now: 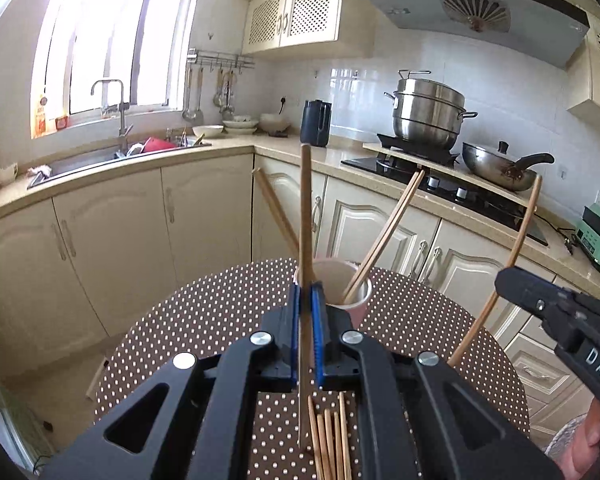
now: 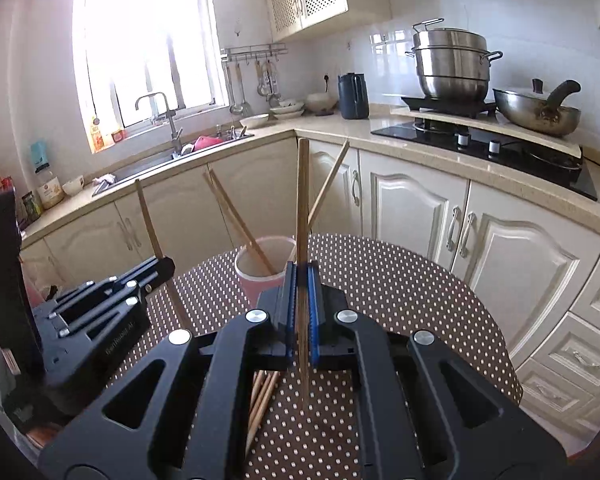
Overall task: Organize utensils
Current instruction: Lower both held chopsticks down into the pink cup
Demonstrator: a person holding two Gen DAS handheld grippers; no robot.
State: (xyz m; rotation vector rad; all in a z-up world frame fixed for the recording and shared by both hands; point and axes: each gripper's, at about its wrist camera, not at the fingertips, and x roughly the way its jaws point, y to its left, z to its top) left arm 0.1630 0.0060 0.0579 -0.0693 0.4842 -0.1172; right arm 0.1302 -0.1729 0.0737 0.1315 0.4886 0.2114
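**Two chopsticks held upright, one light cup to tip**

Our left gripper [image 1: 306, 300] pinches a chopstick [image 1: 306, 216] upright, and our right gripper [image 2: 301, 280] is pressed tight on another chopstick [image 2: 302, 208]. The pink cup [image 1: 350, 294] stands just ahead of both tools, already holding a few leaning sticks. More loose chopsticks [image 1: 328, 440] lie on the dotted table [image 1: 204, 320] beneath our jaws. We judge the risks to be these: a lowering tip could catch the rim and topple the cup, or the two sticks could clash if both descend together.
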